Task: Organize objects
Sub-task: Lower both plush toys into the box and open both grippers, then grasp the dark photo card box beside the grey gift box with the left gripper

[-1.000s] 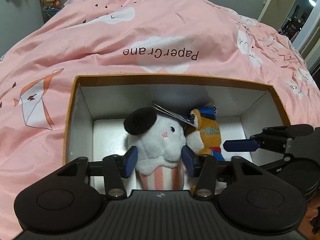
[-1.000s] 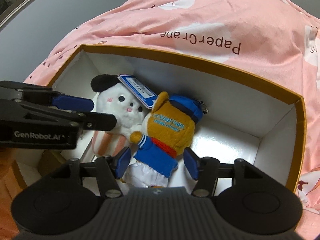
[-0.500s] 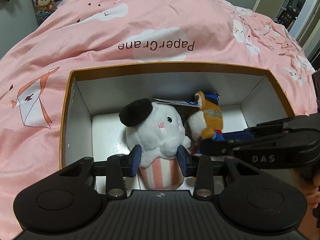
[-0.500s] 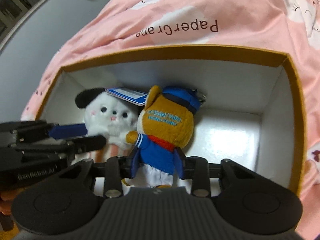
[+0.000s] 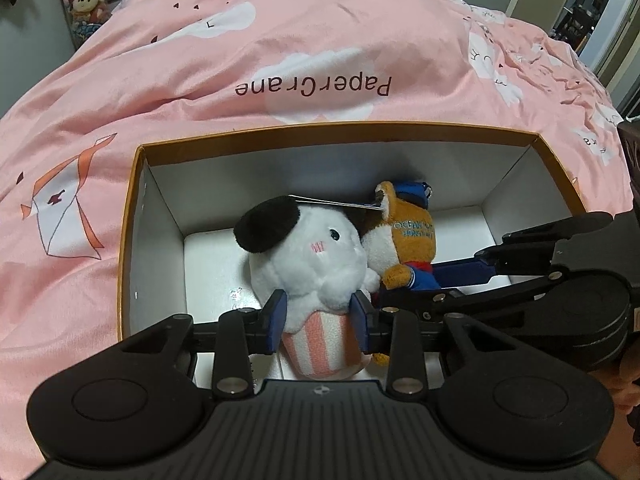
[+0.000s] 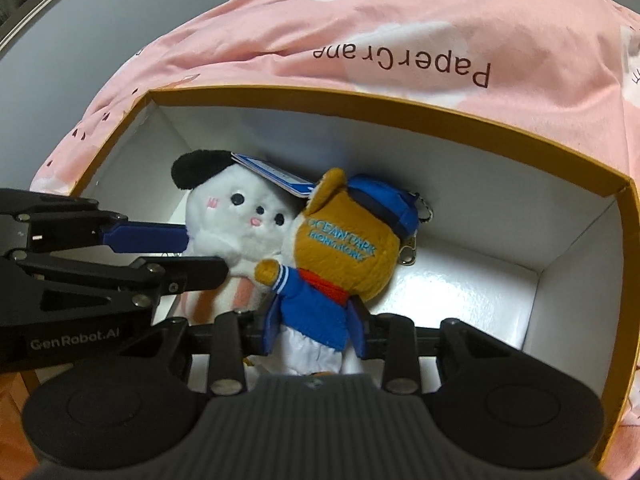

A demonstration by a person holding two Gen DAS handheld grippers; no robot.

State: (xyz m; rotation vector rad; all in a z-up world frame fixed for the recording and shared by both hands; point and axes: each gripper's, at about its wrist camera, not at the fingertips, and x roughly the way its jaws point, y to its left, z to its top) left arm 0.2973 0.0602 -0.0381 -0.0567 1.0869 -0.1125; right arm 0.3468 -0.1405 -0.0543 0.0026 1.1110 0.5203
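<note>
Two plush toys lie side by side in an open cardboard box (image 5: 132, 240) with an orange-brown rim and white inside walls, which sits on a pink duvet (image 5: 280, 48) printed with clouds and the words "PaperCrane". The white plush dog (image 5: 308, 256) with a black ear and a pink-striped lower body is nearer the box's left wall in both wrist views. The brown plush bear (image 6: 344, 248) beside it wears a blue cap and blue jacket, has "OCEAN PARK HONG KONG" stitched on the back of its head, and lies face down with its arm touching the dog. A blue-and-white paper tag (image 6: 276, 172) rests across the tops of both heads, and a small metal clasp and ball chain (image 6: 420, 216) hang from the bear's cap.

The left gripper (image 5: 319, 318) has just been closing, and its blue pads now press into both sides of the dog's striped lower body (the plush bulges above them), so it is clamped on the dog. The right gripper (image 6: 318, 330) has also just been closing, and its pads squeeze the bear's blue jacket at the waist, gripping the bear. Each gripper reaches into the other's view from the side: the right one (image 5: 472, 276) from the right, the left one (image 6: 160, 252) from the left. Both toys appear to rest on the box floor.
</note>
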